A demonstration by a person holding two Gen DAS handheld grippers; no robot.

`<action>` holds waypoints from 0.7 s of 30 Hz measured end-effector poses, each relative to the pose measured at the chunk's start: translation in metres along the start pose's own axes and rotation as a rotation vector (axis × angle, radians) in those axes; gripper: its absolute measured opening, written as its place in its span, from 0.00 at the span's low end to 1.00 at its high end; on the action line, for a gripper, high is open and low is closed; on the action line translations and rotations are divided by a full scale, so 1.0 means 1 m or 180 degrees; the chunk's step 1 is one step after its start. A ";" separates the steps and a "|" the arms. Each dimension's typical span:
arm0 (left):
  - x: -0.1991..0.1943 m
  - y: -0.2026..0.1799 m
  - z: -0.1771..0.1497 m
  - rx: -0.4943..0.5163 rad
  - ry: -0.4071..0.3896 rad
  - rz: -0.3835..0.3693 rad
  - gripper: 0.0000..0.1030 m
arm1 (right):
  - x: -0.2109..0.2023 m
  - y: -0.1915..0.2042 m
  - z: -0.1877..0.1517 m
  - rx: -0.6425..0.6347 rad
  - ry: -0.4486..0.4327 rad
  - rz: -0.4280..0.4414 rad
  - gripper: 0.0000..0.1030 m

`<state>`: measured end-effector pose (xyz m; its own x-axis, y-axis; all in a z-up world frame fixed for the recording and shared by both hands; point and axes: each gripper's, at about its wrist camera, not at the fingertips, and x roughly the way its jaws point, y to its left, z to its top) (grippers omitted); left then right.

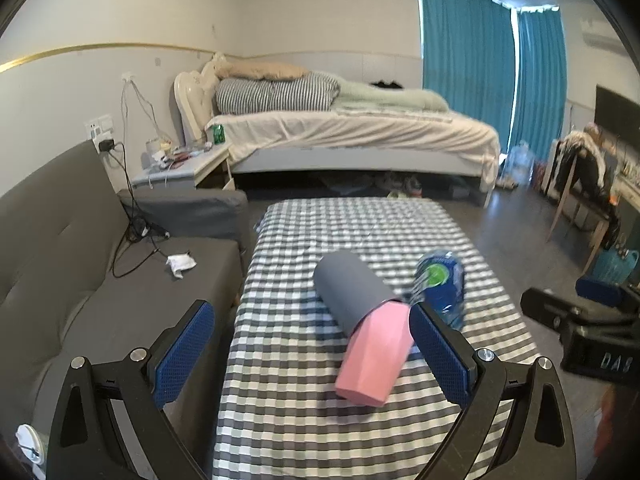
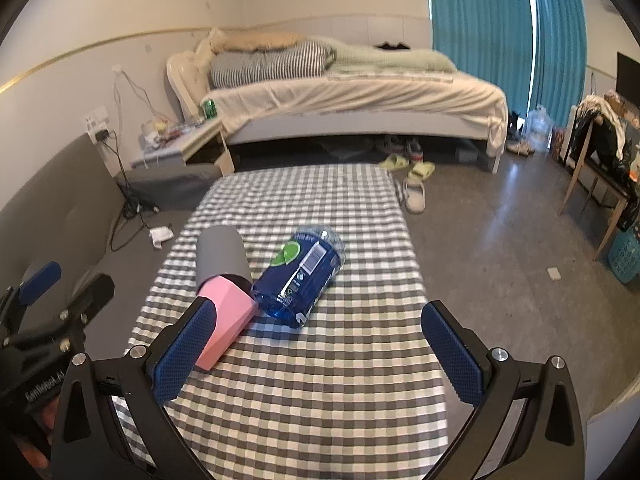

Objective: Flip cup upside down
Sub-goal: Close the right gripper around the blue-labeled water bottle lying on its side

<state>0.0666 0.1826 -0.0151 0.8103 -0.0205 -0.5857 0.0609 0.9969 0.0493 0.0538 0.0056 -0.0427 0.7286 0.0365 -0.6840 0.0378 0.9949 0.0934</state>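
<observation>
A pink cup (image 1: 374, 354) lies on its side on the checked tablecloth (image 1: 288, 360), its mouth end tucked into a grey cup (image 1: 350, 290) that also lies on its side. Both show in the right wrist view, pink cup (image 2: 228, 320) and grey cup (image 2: 222, 254). My left gripper (image 1: 312, 332) is open above the table's near end; the pink cup lies between its fingers, close to the right pad (image 1: 438, 354). My right gripper (image 2: 316, 338) is open and empty; its left pad (image 2: 182, 354) overlaps the pink cup in view.
A blue plastic bottle (image 2: 302, 276) lies on its side right of the cups, touching them. A grey sofa (image 1: 80, 280) runs along the left of the table. A bed (image 1: 352, 132) and nightstand (image 1: 180, 168) stand beyond. A chair (image 2: 596, 168) and basket (image 2: 626, 254) stand at right.
</observation>
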 end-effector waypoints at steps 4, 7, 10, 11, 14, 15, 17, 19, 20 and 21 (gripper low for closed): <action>0.026 0.011 -0.001 -0.0103 0.0176 0.0048 0.98 | 0.033 -0.002 0.007 0.0108 0.0225 0.0068 1.00; 0.045 0.016 -0.001 -0.0148 0.0261 0.0127 0.98 | 0.061 0.002 0.014 0.0146 0.0339 0.0164 0.95; 0.063 0.020 0.001 -0.0197 0.0336 0.0183 0.98 | 0.085 0.008 0.019 0.0107 0.0428 0.0210 0.92; 0.066 0.022 0.000 -0.0217 0.0346 0.0191 0.98 | 0.095 0.010 0.022 0.0106 0.0463 0.0221 0.92; 0.081 0.026 0.001 -0.0291 0.0429 0.0179 0.98 | 0.121 0.011 0.026 0.0158 0.0621 0.0244 0.88; 0.085 0.026 0.001 -0.0305 0.0444 0.0175 0.98 | 0.129 0.010 0.027 0.0201 0.0686 0.0231 0.87; 0.089 0.027 0.001 -0.0308 0.0470 0.0170 0.98 | 0.144 0.008 0.028 0.0281 0.0797 0.0226 0.87; 0.095 0.027 0.001 -0.0298 0.0494 0.0147 0.98 | 0.155 0.005 0.028 0.0341 0.0876 0.0221 0.87; 0.096 0.027 0.002 -0.0296 0.0501 0.0135 0.98 | 0.160 0.003 0.027 0.0376 0.0915 0.0244 0.87; 0.100 0.026 0.003 -0.0296 0.0506 0.0112 0.98 | 0.164 0.002 0.027 0.0407 0.0943 0.0274 0.87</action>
<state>0.1507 0.2063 -0.0695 0.7082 0.0193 -0.7057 -0.0259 0.9997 0.0014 0.1913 0.0114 -0.1351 0.5030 0.1642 -0.8485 0.0841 0.9678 0.2371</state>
